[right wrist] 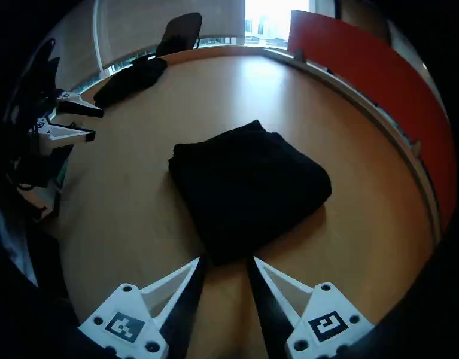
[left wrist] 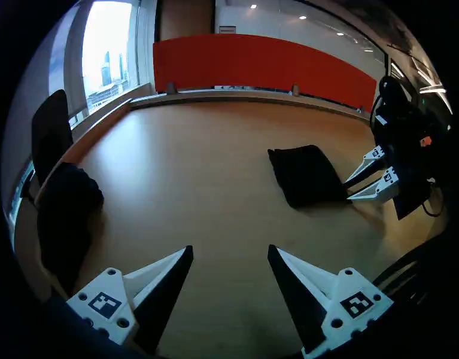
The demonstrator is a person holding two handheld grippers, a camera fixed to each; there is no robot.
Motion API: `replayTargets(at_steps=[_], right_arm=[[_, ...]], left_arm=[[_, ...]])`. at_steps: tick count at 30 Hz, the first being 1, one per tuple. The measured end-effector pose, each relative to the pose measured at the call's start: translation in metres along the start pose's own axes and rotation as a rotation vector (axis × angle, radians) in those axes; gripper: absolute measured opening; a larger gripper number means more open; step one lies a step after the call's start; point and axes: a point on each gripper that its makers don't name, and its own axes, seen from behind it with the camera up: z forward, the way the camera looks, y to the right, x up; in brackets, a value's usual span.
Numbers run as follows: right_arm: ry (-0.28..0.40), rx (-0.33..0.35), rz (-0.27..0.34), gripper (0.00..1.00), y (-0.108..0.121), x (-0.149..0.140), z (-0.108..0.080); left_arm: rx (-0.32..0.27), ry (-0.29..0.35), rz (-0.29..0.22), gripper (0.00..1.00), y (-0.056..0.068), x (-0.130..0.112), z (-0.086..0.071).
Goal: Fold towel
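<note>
Hovering over the counter [left wrist: 187, 179], left gripper [left wrist: 230, 251], jaws released wide! Folded black towel [right wrist: 247, 185] lies right ahead of the right gripper [right wrist: 225, 261], jaws parted around its near corner.

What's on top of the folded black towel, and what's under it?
Nothing lies on top of the towel. It rests on the wooden table. Anything between its folds or beneath it is covered by the cloth.
</note>
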Motion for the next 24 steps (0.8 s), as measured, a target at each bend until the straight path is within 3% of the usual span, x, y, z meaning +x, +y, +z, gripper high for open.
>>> replayTargets(at_steps=[11, 24], right_arm=[[0.013, -0.015, 0.045, 0.07, 0.005, 0.0, 0.0], [0.056, -0.03, 0.031, 0.03, 0.011, 0.019, -0.013]], left_arm=[[0.0, -0.004, 0.0, 0.92, -0.001, -0.001, 0.0], [-0.005, -0.002, 0.0, 0.93, -0.001, 0.001, 0.001]])
